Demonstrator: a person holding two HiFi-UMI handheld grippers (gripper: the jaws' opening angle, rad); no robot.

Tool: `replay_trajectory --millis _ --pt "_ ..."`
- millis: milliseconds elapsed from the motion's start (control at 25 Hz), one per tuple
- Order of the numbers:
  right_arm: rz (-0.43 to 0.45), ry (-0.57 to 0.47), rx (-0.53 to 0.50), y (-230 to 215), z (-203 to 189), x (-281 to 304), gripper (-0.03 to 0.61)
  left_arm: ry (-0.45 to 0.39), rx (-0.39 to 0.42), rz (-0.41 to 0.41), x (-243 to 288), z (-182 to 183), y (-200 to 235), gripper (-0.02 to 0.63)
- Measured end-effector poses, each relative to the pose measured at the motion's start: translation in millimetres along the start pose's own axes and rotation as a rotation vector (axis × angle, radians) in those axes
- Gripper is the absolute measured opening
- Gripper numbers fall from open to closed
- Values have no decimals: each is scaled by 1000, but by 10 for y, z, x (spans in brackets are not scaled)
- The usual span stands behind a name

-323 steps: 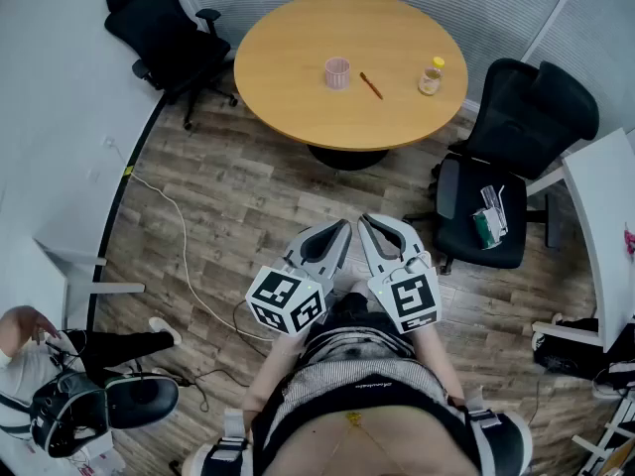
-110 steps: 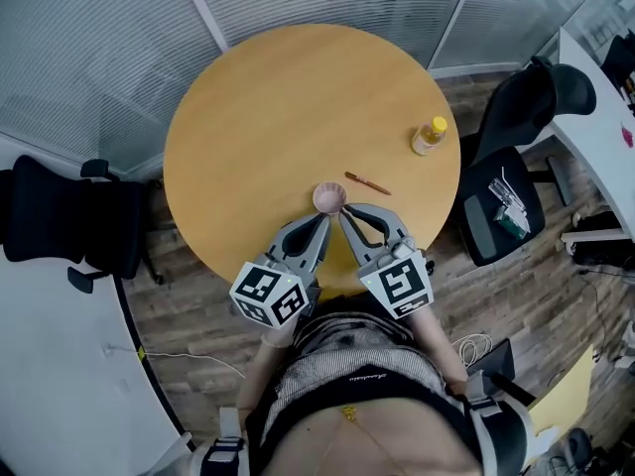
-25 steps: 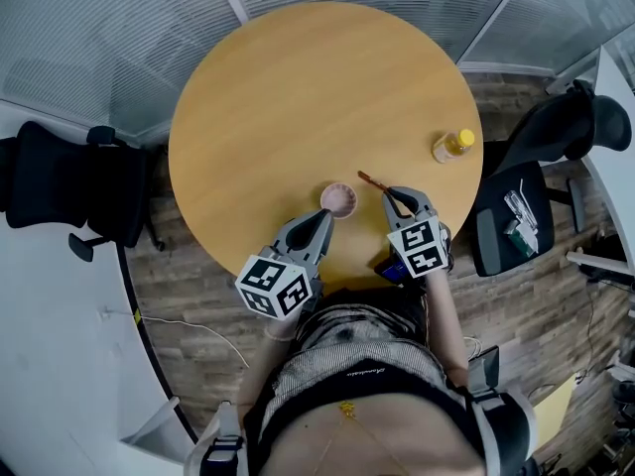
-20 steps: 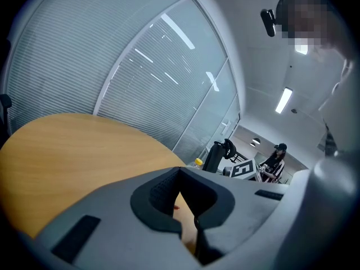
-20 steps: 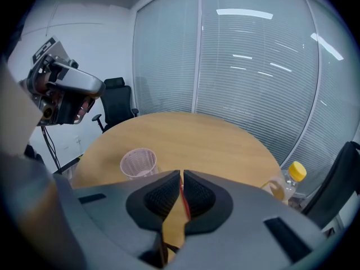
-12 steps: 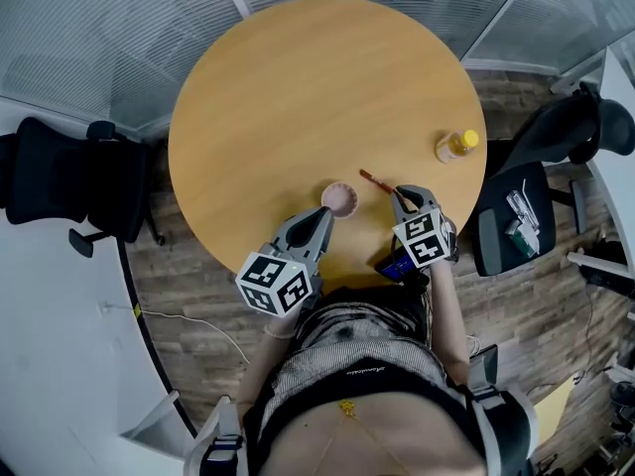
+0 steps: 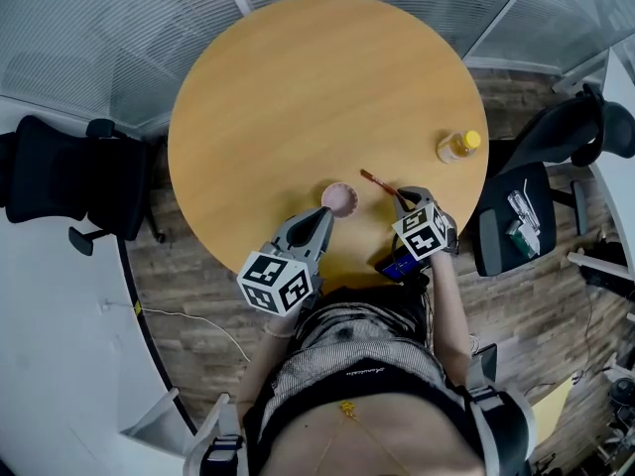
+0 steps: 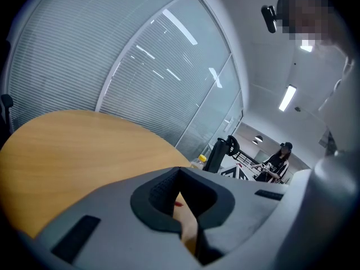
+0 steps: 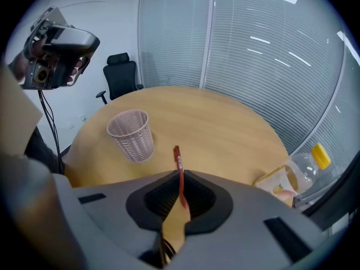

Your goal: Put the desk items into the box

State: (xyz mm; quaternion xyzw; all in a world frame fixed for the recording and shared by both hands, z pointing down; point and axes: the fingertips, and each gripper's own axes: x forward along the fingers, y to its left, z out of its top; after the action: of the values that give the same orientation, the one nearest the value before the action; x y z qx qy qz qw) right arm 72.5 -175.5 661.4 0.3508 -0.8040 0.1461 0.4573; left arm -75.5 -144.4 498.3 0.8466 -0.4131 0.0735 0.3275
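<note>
On the round wooden table (image 7: pixel 298 97) stand a pink mesh cup (image 7: pixel 339 198) (image 9: pixel 132 135) and a yellow-capped bottle (image 7: pixel 456 147) (image 9: pixel 304 170). A red pen (image 7: pixel 377 179) (image 9: pixel 179 170) lies flat between them. My right gripper (image 7: pixel 402 196) (image 9: pixel 181 207) sits low at the pen's near end, jaws closed to a thin slit. That end reaches into the notch ahead of the pads. I see no pads pressing on it. My left gripper (image 7: pixel 322 218) (image 8: pixel 180 207) hovers just near of the cup, shut and empty.
Black office chairs stand left (image 7: pixel 60 191) and right (image 7: pixel 516 221) of the table; the right one has small items on its seat. Blinds and a glass wall (image 7: pixel 129 28) run behind the table. A person (image 8: pixel 278 162) stands far off.
Over the long span the person has walked up to the table. In the last second the right gripper edged slightly right at the pen's end; the left one held still.
</note>
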Motion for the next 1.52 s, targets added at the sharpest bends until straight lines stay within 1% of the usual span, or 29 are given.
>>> replay_trajectory --millis 280,480,960,1120,1240,1520 --pt "34 89 -56 17 -142 199 32 7 -7 4 0 -3 49 2" --pt "67 133 -72 59 -254 324 34 15 -16 2 -2 -26 73 2" --pt "79 204 -71 31 -421 520 35 22 -29 -3 4 -28 120 2" --pt "83 226 -95 53 -464 573 41 19 -34 1 -3 -30 145 2" --pt "84 226 -97 58 -480 580 41 18 -39 3 -5 -47 151 2" --pt "97 190 -36 45 -485 571 41 14 -42 -4 -8 -53 118 2"
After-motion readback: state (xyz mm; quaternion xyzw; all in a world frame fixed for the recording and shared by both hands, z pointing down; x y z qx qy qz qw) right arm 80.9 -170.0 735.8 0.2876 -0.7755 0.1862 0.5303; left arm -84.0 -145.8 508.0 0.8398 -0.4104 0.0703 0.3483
